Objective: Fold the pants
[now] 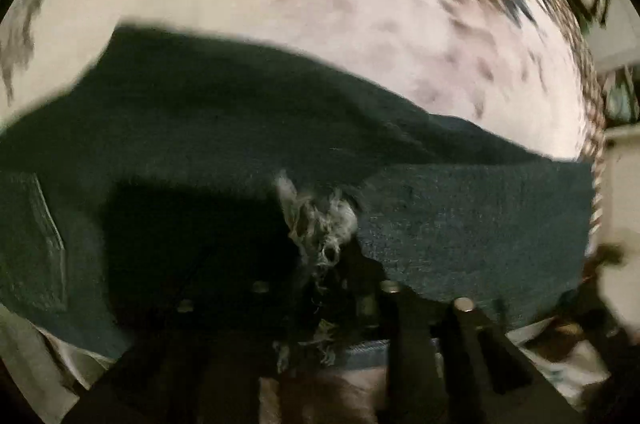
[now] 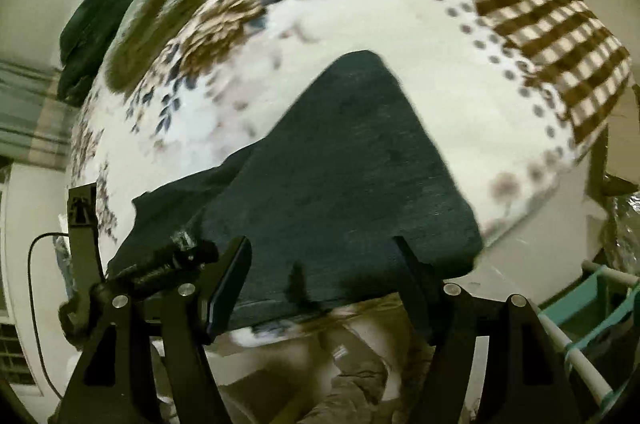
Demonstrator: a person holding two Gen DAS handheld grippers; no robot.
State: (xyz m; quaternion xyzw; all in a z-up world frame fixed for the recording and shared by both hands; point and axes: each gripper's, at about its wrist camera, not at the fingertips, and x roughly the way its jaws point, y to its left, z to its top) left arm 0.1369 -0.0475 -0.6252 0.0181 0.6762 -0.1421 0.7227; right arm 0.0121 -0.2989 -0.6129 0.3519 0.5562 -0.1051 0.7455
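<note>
Dark green-black denim pants (image 2: 344, 176) lie folded on a bed with a floral and checked sheet (image 2: 360, 4). In the left wrist view the pants (image 1: 240, 128) fill the lower frame, with a frayed white hem (image 1: 320, 224) right at my left gripper (image 1: 320, 264), which is shut on that frayed hem. In the right wrist view my right gripper (image 2: 320, 256) is open, its fingers (image 2: 228, 284) wide apart at the near edge of the pants, holding nothing. The left gripper (image 2: 176, 256) shows there at the pants' left corner.
A second dark garment (image 2: 100, 24) lies at the bed's far left edge, beside a brown-patterned pillow (image 2: 160, 20). A teal and white rack (image 2: 592, 312) stands at the lower right. Crumpled fabric (image 2: 352, 376) lies below the bed edge.
</note>
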